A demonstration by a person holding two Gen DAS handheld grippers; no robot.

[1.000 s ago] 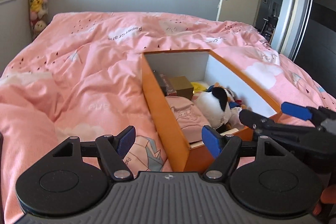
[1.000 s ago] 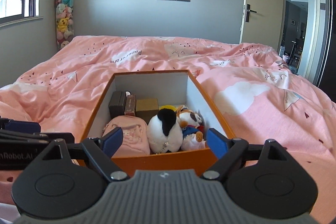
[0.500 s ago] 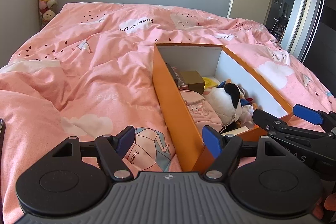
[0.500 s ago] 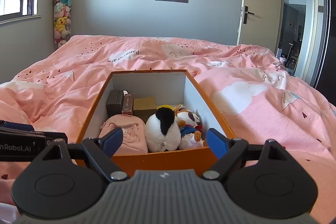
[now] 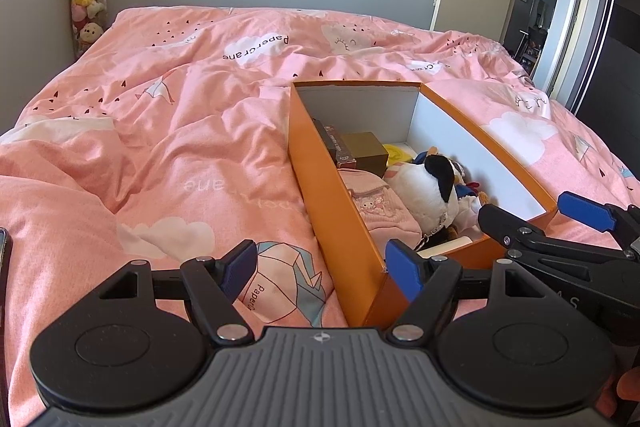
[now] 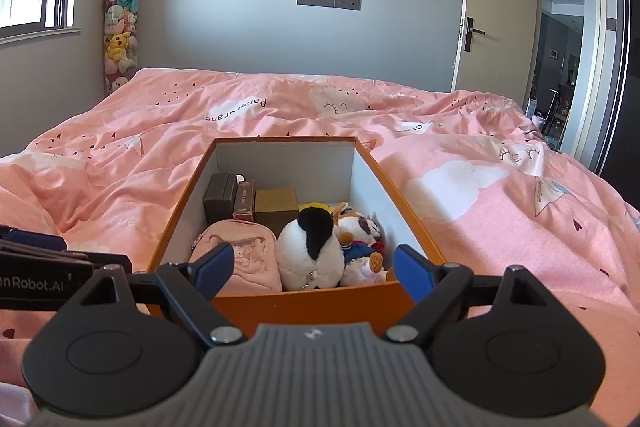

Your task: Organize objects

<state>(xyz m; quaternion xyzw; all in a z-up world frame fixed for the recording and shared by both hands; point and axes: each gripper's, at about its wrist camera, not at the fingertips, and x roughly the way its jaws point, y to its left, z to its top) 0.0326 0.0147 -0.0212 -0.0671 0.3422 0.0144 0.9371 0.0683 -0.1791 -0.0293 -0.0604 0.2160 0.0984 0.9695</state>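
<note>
An orange box [image 6: 182,211] [image 5: 332,195] with white inner walls lies on the pink duvet. Inside are a pink pouch [image 6: 244,251] [image 5: 380,203], a white and black plush [image 6: 310,251] [image 5: 428,183], a smaller plush [image 6: 362,231], a gold box [image 6: 277,205] [image 5: 364,149] and dark boxes [image 6: 220,197]. My left gripper [image 5: 322,267] is open and empty over the box's near left corner. My right gripper [image 6: 310,265] is open and empty at the box's near end wall; it also shows in the left wrist view [image 5: 536,215].
The pink duvet [image 5: 160,147] covers the whole bed. A tube of plush toys [image 6: 118,23] stands in the far left corner. An open door [image 6: 496,11] is at the far right. A dark object's edge [image 5: 5,251] shows at the left border.
Both views have pulled back and risen a little, so the box sits lower and farther. Both grippers stay open. The things in the box have not moved.
</note>
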